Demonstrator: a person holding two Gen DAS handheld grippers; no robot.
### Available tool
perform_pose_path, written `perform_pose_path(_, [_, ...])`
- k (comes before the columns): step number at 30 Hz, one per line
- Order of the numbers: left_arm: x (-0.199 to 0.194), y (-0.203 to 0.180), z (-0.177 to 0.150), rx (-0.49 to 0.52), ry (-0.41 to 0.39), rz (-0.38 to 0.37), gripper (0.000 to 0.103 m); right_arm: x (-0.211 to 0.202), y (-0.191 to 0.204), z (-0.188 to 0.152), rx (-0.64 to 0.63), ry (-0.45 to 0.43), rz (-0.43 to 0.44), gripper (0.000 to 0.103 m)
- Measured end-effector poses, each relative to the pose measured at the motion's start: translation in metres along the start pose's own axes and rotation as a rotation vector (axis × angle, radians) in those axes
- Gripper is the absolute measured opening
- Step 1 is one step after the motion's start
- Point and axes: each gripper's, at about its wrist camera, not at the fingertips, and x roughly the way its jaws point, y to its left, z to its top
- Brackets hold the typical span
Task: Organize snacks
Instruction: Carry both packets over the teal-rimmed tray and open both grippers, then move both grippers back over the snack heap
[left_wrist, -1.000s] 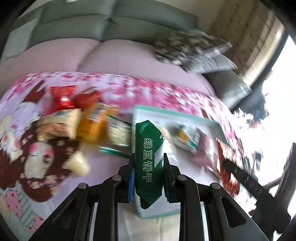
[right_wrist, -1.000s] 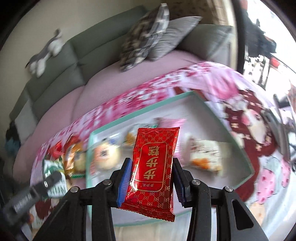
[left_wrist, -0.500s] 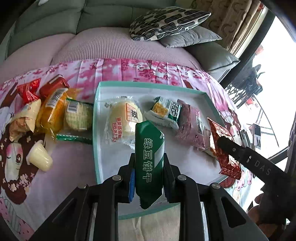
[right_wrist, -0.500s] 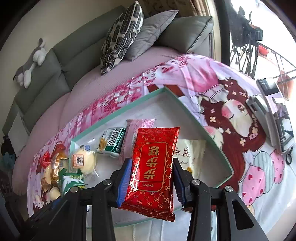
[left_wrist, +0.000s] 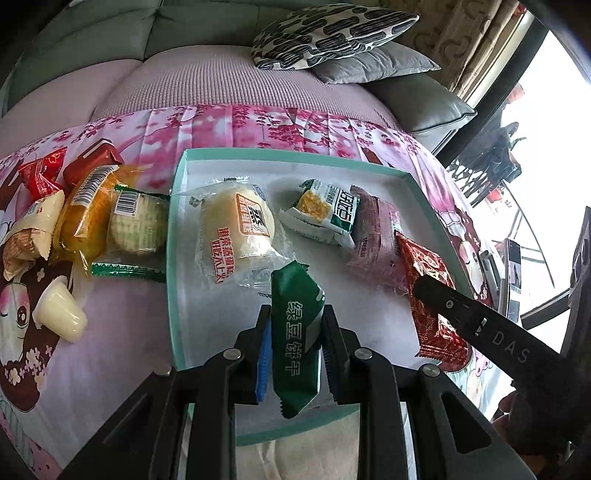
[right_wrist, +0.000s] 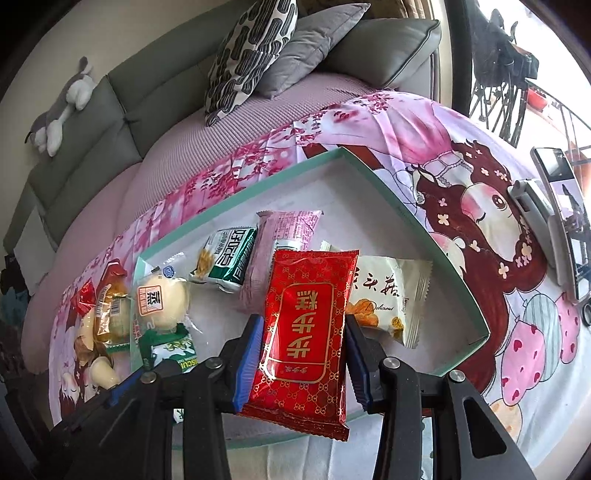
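Note:
My left gripper (left_wrist: 295, 325) is shut on a green snack packet (left_wrist: 297, 332), held over the near part of the teal-rimmed tray (left_wrist: 173, 258). My right gripper (right_wrist: 304, 332) is shut on a red snack packet (right_wrist: 304, 332), held above the tray (right_wrist: 406, 218) near its front. The red packet also shows in the left wrist view (left_wrist: 428, 295). In the tray lie a round bun packet (left_wrist: 240, 225), a green-white packet (left_wrist: 325, 210), a pink packet (left_wrist: 376, 236) and a cream packet (right_wrist: 388, 295).
Several loose snacks lie left of the tray on the pink cloth: a jelly cup (left_wrist: 61, 314), an orange packet (left_wrist: 86, 218), a red packet (left_wrist: 42, 173). A sofa with cushions (left_wrist: 332, 33) stands behind. A phone (right_wrist: 565, 206) lies at the right.
Both grippers have come lower and closer over the tray, each still holding its packet. The view has swung so the tray is centred.

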Motion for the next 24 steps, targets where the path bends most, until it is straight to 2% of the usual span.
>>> perform_pose_path(3, [-0.001,0.003,0.001,-0.01,-0.001,0.008,0.028,0.002,0.0,0.0,-0.006,0.01,-0.009,0.047])
perform_pose_path(7, [-0.003,0.011,0.003,-0.038,-0.004,0.023,0.045,0.003,0.001,0.0,-0.017,0.012,-0.02,0.047])
perform_pose_path(11, [-0.006,0.018,0.005,-0.066,-0.015,0.042,0.05,0.004,0.001,0.0,-0.018,0.016,-0.021,0.047])
perform_pose_path(14, [-0.01,0.024,0.007,-0.086,-0.029,0.056,0.058,0.004,0.001,0.0,-0.016,0.016,-0.025,0.048])
perform_pose_path(18, [-0.016,0.033,0.01,-0.116,-0.051,0.076,0.061,0.005,0.001,0.0,-0.016,0.016,-0.031,0.054])
perform_pose_path(21, [-0.022,0.04,0.013,-0.142,-0.071,0.085,0.069,0.005,0.002,0.0,-0.024,0.013,-0.037,0.059])
perform_pose_path(24, [-0.03,0.048,0.015,-0.158,-0.105,0.132,0.074,0.005,0.005,-0.001,-0.042,0.008,-0.04,0.067])
